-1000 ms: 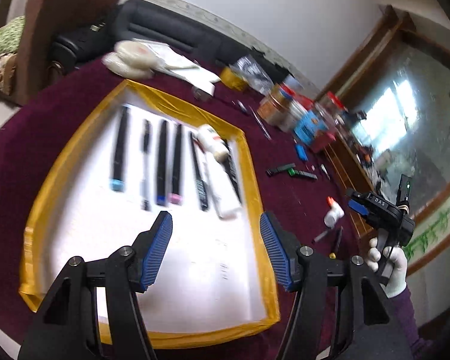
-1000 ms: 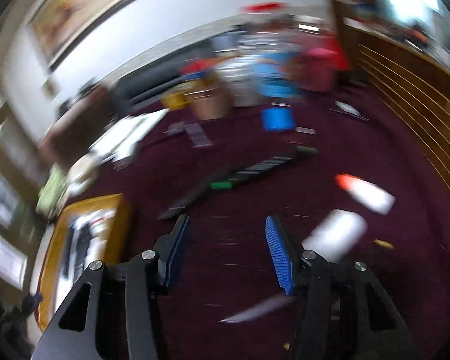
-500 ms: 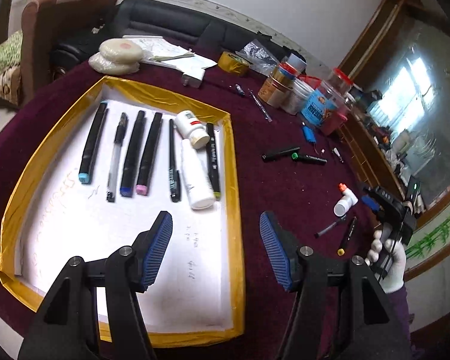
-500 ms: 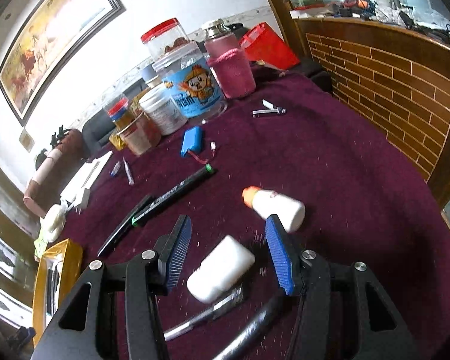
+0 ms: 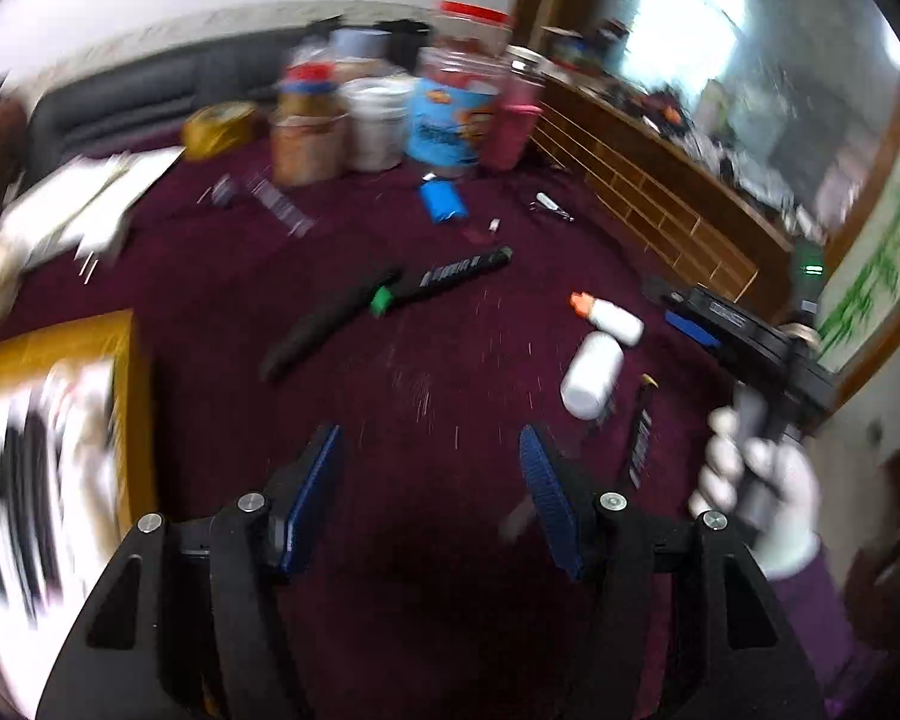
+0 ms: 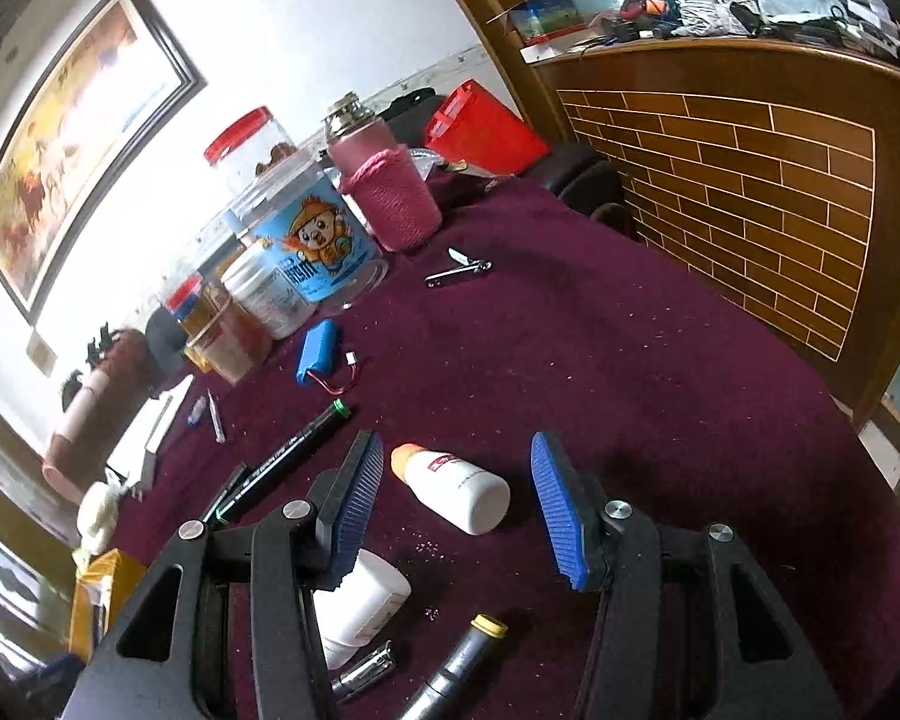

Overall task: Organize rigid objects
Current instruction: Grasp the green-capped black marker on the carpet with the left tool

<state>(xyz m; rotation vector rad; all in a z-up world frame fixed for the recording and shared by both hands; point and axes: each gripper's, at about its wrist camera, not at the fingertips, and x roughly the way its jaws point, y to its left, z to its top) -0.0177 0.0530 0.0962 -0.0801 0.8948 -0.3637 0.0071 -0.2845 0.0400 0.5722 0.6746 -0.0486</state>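
My right gripper is open, low over the maroon cloth. A small white bottle with an orange cap lies between its blue pads, which do not touch it. A larger white bottle lies partly under the left finger, beside a dark pen with a yellow tip. My left gripper is open and holds nothing above bare cloth. In its blurred view lie both bottles, black markers and the right gripper in a white-gloved hand. The yellow-rimmed tray with sorted pens is at the left.
Jars and a pink-sleeved bottle stand at the back of the table. A blue battery pack, a nail clipper and a green-capped marker lie loose on the cloth. A brick-patterned wooden counter borders the right side.
The left wrist view has swung from the tray to the right, over the loose items. My right gripper has moved forward from the larger bottle to straddle the orange-capped one.
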